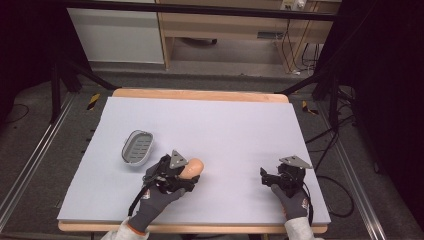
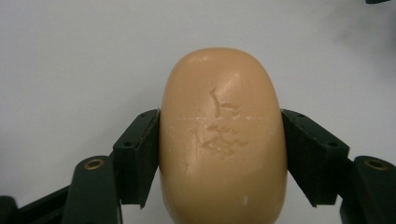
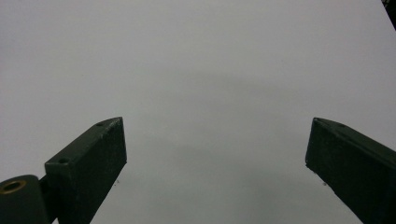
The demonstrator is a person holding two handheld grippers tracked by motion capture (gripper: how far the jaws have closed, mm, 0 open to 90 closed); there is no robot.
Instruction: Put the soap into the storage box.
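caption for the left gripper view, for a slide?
Left gripper shut on a tan bar of soap, fingers pressing both sides, above the white table.

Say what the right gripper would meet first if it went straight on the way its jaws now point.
Probably nothing: the right gripper, jaws wide open, looks along bare white table. The way looks free as far as its view shows, though its height above the table is unclear.

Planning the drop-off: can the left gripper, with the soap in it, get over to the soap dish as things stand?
Probably yes. The left gripper is shut on the soap, and the grey soap dish lies just to its left on the table, with nothing between them. The right gripper is well off to the other side.
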